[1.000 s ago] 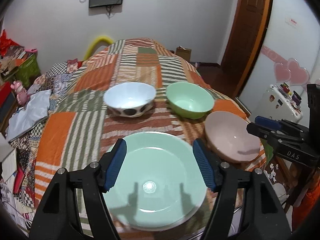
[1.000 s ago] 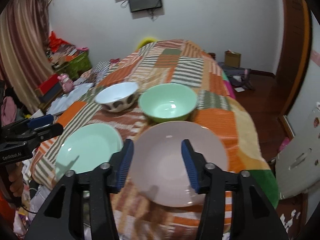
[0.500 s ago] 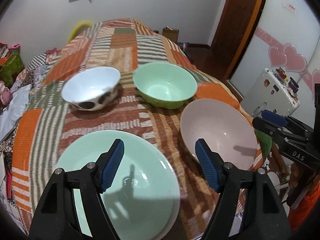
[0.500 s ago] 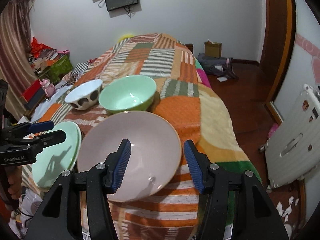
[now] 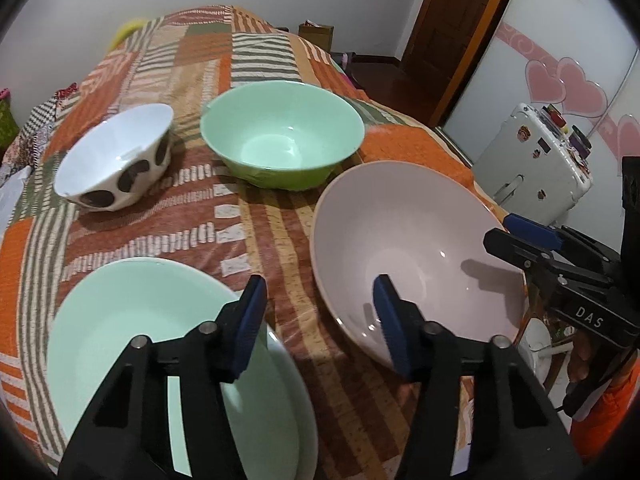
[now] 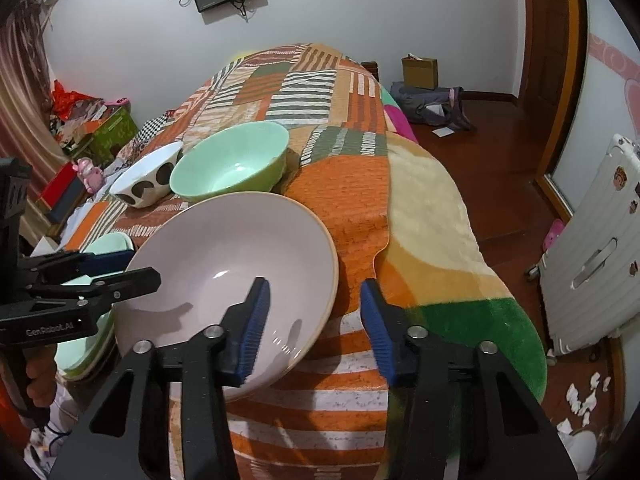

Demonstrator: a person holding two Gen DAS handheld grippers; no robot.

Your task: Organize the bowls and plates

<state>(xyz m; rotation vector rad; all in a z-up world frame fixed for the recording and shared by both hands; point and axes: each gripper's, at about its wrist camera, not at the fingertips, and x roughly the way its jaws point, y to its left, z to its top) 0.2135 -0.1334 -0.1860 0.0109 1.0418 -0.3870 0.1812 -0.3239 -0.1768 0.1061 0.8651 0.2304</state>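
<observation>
Both pairs of jaws are closing with nothing pressed between their pads yet: the right gripper point(image 6: 314, 320) straddles the near right rim of the pink plate point(image 6: 224, 276), one pad over the basin and the other outside it, while the left gripper point(image 5: 320, 322) spans the gap between the mint plate point(image 5: 120, 328) and the pink plate, one pad above each rim, gripping neither. The coming move likely turns on that rim: the pink plate lies just ahead and left of the right gripper's pads, so the right hand looks nearer a real hold, and the left would have to shift toward one plate to bite. Both plates are round, so no long axis matters, only where the edge is met. Behind them, farther along, sit the green bowl point(image 5: 282, 136) and, just beside it, the spotted white bowl point(image 5: 114, 160), both upright and apart from the plates. Everything rests on a soft patchwork blanket point(image 6: 340, 196) over a bed, so it may sag under pressure. Around it: wooden floor, a door, a white suitcase point(image 6: 588, 264).
</observation>
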